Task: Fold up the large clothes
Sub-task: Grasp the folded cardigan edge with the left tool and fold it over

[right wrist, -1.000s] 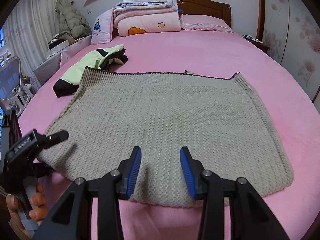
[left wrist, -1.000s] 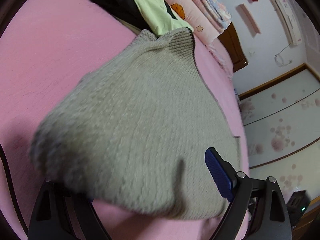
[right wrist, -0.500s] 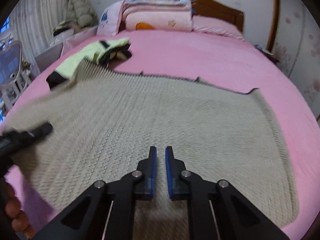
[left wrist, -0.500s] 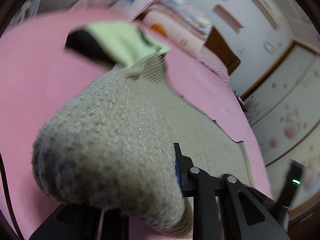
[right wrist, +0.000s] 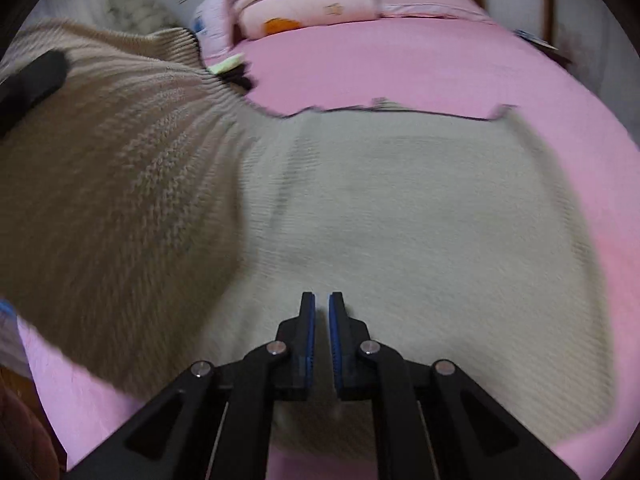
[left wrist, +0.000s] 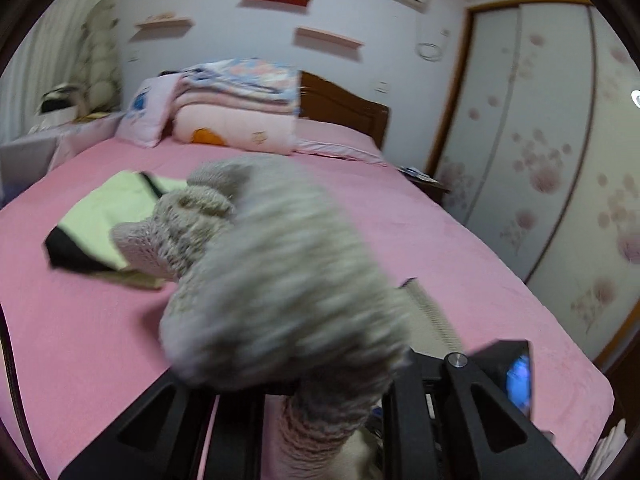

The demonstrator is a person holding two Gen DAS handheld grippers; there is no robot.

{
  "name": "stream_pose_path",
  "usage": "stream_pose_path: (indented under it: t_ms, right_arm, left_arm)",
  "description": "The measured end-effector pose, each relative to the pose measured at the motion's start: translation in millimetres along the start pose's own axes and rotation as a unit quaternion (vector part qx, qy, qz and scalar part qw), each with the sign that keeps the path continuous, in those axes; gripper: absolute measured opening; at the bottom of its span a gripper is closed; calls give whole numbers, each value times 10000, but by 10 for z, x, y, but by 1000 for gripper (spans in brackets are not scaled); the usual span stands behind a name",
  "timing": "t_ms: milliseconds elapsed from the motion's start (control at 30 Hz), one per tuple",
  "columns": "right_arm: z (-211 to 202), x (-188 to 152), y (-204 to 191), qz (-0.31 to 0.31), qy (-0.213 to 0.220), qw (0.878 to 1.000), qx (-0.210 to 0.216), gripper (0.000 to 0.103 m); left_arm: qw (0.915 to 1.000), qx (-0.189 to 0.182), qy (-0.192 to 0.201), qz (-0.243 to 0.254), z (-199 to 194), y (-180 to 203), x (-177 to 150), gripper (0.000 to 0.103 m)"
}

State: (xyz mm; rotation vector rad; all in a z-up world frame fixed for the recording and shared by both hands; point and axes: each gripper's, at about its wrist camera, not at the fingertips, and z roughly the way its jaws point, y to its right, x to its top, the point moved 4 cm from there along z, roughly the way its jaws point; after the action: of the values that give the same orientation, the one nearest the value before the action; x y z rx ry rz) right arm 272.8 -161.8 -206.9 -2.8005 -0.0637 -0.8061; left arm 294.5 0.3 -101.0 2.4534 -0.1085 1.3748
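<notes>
A grey knitted sweater [right wrist: 400, 220] lies spread on the pink bed [right wrist: 400, 60]. Its left side [right wrist: 120, 160] is lifted off the sheet and hangs in a slope toward the middle. My left gripper [left wrist: 320, 380] holds that side: the knit [left wrist: 280, 280] bunches over and between its jaws, which are closing on it, and hides the fingertips. In the right wrist view the left gripper shows as a black shape [right wrist: 32, 80] at the raised edge. My right gripper [right wrist: 322, 300] is shut, with nothing between its blue pads, its tips down on the sweater's near middle.
A green and black garment [left wrist: 108, 216] lies on the bed beyond the sweater's left side. Folded quilts and a pillow [left wrist: 240, 112] are stacked at the wooden headboard. A wardrobe with sliding doors [left wrist: 540, 160] stands along the bed's right side.
My left gripper closed on the sweater's left edge, rolled upright and lifted the knit up and toward the middle. My right gripper shut and moved forward onto the sweater.
</notes>
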Motion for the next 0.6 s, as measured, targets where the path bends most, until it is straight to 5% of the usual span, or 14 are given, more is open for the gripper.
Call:
stream_pose_path:
  t_ms: [233,367,467,600]
  right_arm:
    - [-616,-406,1117,991,239,9918,-774,7]
    - [-768,-609,1530,1319,226,9865,-943,7]
    - [-802,-668,1649,1366,220,9842,-1108,7]
    - [-832,-676,1742,1501,318,9833,-984,7]
  left_arm:
    - [9937,-561,-392,889,539,1174,-302,13]
    - [9729,-446,-1483,1716,1102,1666,-916,14]
    - [9560,-108,-1959,2183,1332,1755,-1262,19]
    - [9564,-214,-1843,2256,1220,1754,-1247,35]
